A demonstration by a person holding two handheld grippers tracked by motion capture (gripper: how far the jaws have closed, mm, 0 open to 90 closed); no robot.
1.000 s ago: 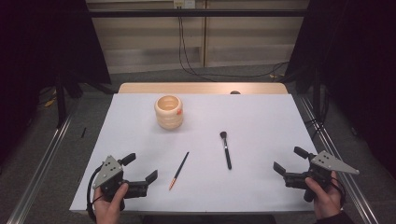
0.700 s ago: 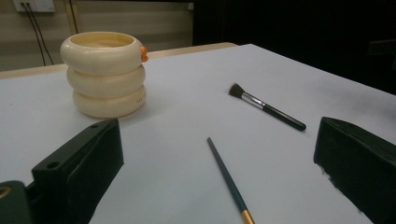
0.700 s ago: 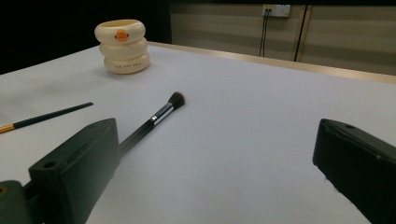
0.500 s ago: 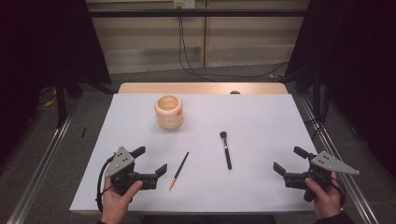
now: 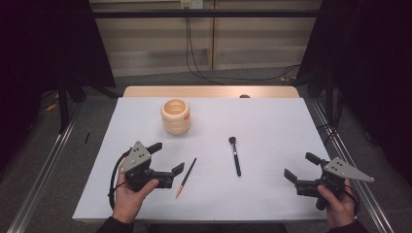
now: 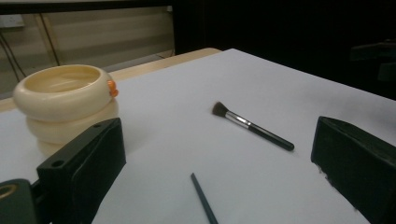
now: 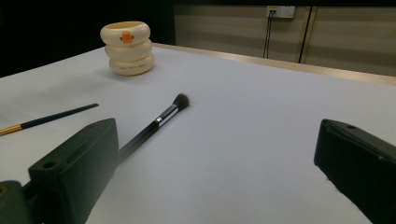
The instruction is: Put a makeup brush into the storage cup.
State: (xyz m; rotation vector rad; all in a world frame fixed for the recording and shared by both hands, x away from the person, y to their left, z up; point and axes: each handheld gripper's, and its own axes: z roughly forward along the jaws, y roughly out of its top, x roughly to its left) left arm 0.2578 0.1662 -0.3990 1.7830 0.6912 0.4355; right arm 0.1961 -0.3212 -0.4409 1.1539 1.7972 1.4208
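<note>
We see the left tool (image 5: 166, 158) low over the white tabletop (image 5: 272, 126) at the near left, jaws apart, nothing between them. It is held in the person's left hand (image 5: 132, 196), with a black cable looping off its left side. Just to its right lies the thin pencil-like brush (image 5: 186, 176), dark shaft with an orange tip pointing toward the near edge; the nearer jaw is just beside it, not touching. In the left gripper view the dark end of that brush (image 6: 203, 204) sits between the 2 wide-apart jaws, flat on the tabletop.

The right tool (image 5: 300, 167) sits at the near right corner in the right hand (image 5: 336, 208), jaws also apart and holding nothing, well apart from everything else.

The black-handled makeup brush (image 5: 235, 155) lies flat mid-table, bristles toward the far side, between the 2 tools and near the thin brush but not touching it. In the right gripper view its handle end (image 7: 156, 122) runs behind the left jaw.

The cream ringed cup (image 5: 175, 116) with an orange duck mark stands upright at the far left, well apart from both brushes.
</note>
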